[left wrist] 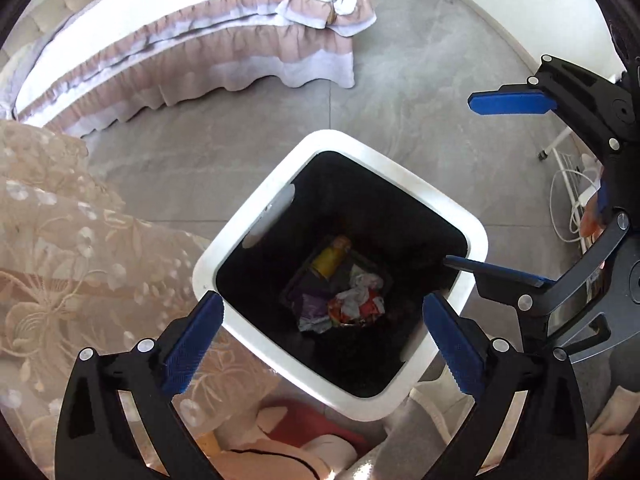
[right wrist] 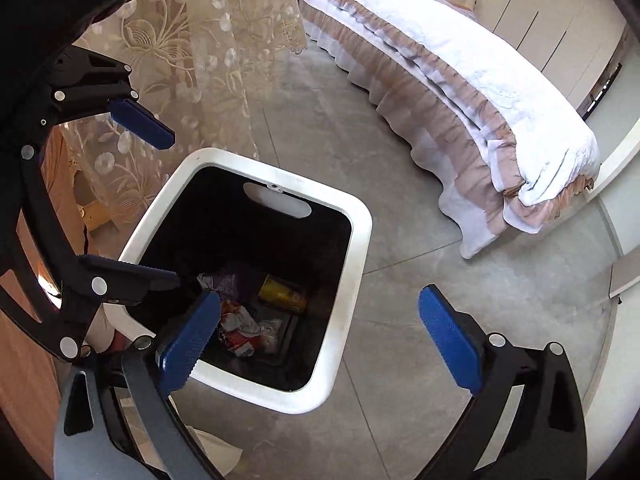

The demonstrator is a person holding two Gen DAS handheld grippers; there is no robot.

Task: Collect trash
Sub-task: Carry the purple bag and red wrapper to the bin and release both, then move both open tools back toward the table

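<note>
Left wrist view: one left gripper (left wrist: 322, 342), its two blue pads spread wide and holding nothing, poised above the open bin (left wrist: 478, 242).
Right wrist view: one right gripper (right wrist: 316, 342), two blue pads also spread wide and empty; its left pad (right wrist: 186, 340) overlaps the bin's (right wrist: 360, 220) near rim, its right pad (right wrist: 450, 336) lies over bare floor (right wrist: 400, 360).
Other gripper, as seen by each camera: the right gripper (left wrist: 516, 182) enters at the right edge of the left view, one pad over the floor and one reaching over the bin rim; the left gripper (right wrist: 140, 192) enters at the left edge of the right view.
Bin: one, white rim, black interior, standing on the grey floor (left wrist: 380, 92) just beside the lace curtain (left wrist: 60, 240).
Handle cut-outs: one clearly seen in the bin wall (right wrist: 278, 200).
Trash: all at the bottom of the bin; one yellow bottle (left wrist: 330, 258), one red-and-white crumpled wrapper (left wrist: 358, 304), one purple wrapper (left wrist: 310, 304); further scraps too tangled to count.
Bottle position: lying on its side, touching the wrappers.
Bed: one (right wrist: 480, 80), with frilled pink-and-white covers, well apart from the bin.
Curtain: one (right wrist: 192, 40), pale with floral embroidery.
</note>
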